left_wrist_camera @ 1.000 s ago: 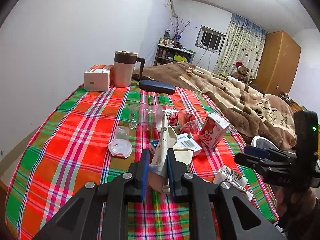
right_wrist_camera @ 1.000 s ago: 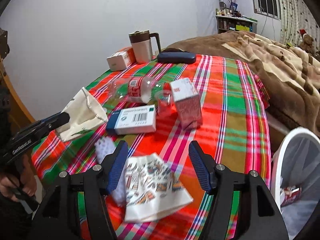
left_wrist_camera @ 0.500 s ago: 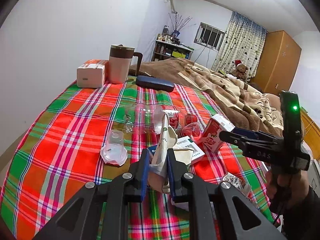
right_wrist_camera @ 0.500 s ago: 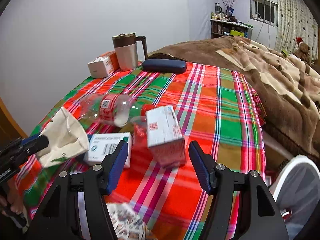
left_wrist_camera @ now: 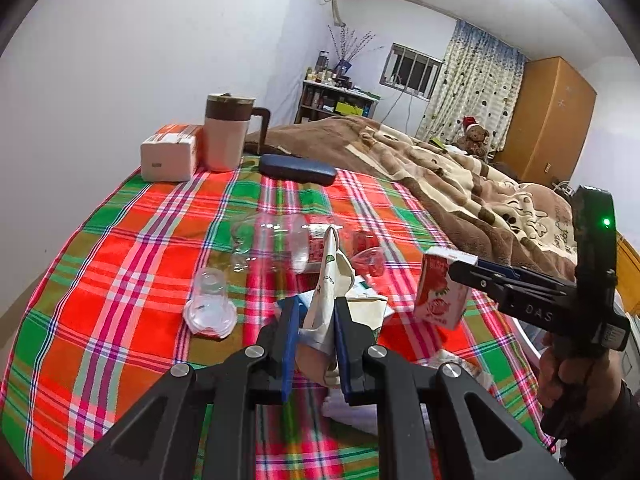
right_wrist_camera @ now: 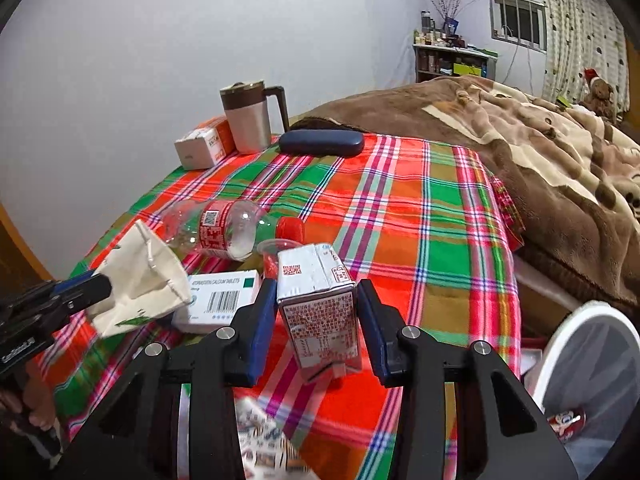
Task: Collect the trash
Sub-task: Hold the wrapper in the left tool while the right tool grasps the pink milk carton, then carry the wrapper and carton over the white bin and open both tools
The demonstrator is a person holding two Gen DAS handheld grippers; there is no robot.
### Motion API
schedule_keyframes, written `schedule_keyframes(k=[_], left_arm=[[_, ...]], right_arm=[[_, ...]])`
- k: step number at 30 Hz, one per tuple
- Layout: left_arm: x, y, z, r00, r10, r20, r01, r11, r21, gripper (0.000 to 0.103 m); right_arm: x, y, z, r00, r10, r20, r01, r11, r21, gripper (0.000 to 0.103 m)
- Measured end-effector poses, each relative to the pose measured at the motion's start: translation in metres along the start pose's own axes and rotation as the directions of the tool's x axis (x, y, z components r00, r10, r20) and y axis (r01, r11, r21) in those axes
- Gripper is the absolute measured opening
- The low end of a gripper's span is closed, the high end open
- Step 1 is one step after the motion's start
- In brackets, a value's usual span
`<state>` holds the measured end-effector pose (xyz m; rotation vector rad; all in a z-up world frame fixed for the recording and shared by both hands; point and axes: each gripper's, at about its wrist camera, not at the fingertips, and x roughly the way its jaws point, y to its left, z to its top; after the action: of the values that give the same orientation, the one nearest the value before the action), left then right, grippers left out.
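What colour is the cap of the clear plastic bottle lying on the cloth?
Red. The cap of the bottle shows best in the right wrist view.

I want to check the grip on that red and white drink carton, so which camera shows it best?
The right wrist view: the drink carton stands upright in the middle, between the open fingers of the right gripper, printed side and top visible. The left wrist view shows it smaller, at the right, partly behind the right gripper.

The right gripper [right_wrist_camera: 317, 304] has its two blue fingers on each side of a red and white carton [right_wrist_camera: 320, 308], with small gaps. The carton stands on the checked cloth [right_wrist_camera: 400, 220]. A white bin [right_wrist_camera: 592, 376] sits at the right.
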<state>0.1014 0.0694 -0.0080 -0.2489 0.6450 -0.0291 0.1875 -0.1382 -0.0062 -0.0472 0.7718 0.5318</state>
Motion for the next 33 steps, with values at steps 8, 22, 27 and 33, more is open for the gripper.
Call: schedule_keyframes(k=[8,22,27,33], left_arm=[[-0.007,-0.028,0.001,1.0,-0.028,0.0,0.028,0.999,0.042,0.017],[0.0,-0.097,-0.001,0.992,-0.126,-0.033,0.129,0.983,0.128,0.017],[0.01,-0.13,-0.005,0.981,-0.181,-0.063,0.189,0.969,0.157,0.017],[0.023,-0.168,-0.013,0.966,-0.237,-0.104,0.253,0.948,0.192,0.017]], right_arm=[[-0.025,-0.016,-0.013,1.0,0.006,0.021,-0.007,0.999,0.048,0.041],[-0.071,-0.059,-0.034,0.995,-0.048,0.088,0.033,0.987,0.16,0.041],[-0.087,-0.076,-0.043,0.99,-0.094,0.103,0.072,0.978,0.196,0.041],[-0.101,-0.099,-0.055,0.983,-0.148,0.109,0.116,0.961,0.252,0.041]])
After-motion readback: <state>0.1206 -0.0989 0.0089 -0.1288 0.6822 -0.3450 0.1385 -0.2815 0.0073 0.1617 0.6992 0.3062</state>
